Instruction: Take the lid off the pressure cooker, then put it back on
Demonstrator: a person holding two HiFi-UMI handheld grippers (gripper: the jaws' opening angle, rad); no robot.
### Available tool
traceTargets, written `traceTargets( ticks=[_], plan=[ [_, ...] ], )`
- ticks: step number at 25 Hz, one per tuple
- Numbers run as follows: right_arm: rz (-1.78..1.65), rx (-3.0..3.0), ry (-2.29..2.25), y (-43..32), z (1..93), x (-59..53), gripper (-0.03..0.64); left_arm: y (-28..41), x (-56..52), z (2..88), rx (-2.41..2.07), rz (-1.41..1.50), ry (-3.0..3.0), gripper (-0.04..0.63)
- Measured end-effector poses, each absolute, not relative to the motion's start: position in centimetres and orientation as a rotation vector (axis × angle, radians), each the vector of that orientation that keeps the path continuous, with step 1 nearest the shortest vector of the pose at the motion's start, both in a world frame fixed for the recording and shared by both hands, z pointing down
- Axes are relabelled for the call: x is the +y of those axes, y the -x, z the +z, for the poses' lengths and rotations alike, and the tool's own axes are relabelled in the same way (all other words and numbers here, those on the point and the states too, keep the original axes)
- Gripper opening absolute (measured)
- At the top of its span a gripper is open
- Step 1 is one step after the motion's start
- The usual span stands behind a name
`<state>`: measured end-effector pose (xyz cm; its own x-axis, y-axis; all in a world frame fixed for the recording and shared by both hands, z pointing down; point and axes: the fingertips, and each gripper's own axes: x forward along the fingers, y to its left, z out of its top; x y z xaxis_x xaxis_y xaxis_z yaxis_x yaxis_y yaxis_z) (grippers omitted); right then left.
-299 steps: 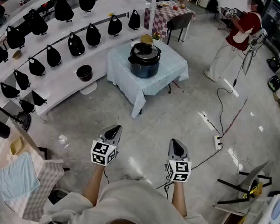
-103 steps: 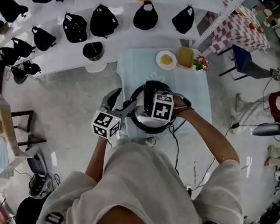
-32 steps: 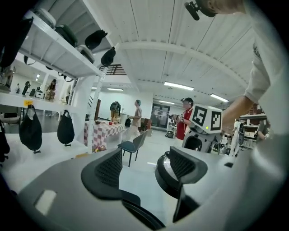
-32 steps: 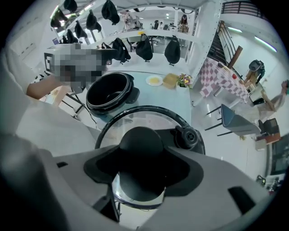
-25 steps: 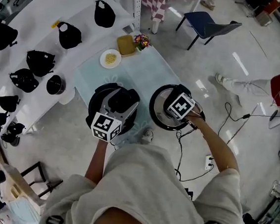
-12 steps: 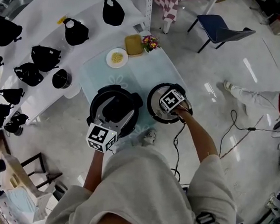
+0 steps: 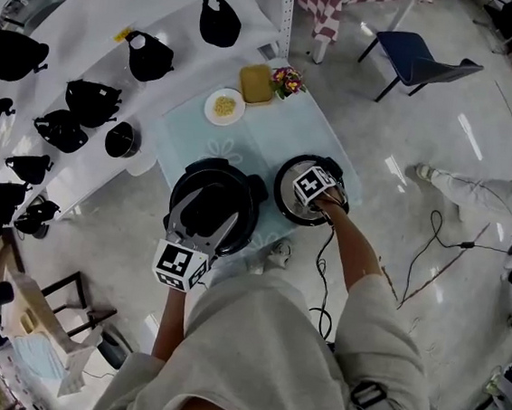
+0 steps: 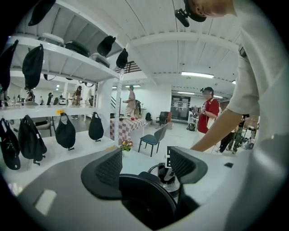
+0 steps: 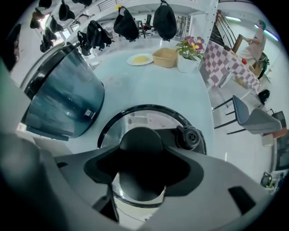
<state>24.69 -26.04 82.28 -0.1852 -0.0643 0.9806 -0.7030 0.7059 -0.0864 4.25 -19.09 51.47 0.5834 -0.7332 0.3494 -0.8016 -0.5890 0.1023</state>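
Halfway: gripping lid [image 9: 149, 122] with right fingers [image 9: 97, 169], off and beside cooker [image 7: 212, 206] on bench [image 7: 245, 135]; left fingers [image 8: 108, 169] spread, empty. Remaining: refitting.

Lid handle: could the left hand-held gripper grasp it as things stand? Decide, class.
Probably not: the right hand-held gripper is clamped around the lid handle, leaving only the lid's rim exposed.
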Motion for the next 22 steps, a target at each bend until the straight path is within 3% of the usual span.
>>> traceTargets(
  ticks=[13, 22],
  plan=[
    [0.572, -1.771, -0.674, -24.2, 79.9, -25.8, 0.295, -3.2, -19.1, 51.8, -1.285, 0.369, -2.554, 0.325],
    [0.566, -2.164, -1.058, -23.8, 68.4, -25.4, 0.264, -3.5, -19.9, 51.8, -1.261, 0.344, -2.584, 0.325]
  ],
)
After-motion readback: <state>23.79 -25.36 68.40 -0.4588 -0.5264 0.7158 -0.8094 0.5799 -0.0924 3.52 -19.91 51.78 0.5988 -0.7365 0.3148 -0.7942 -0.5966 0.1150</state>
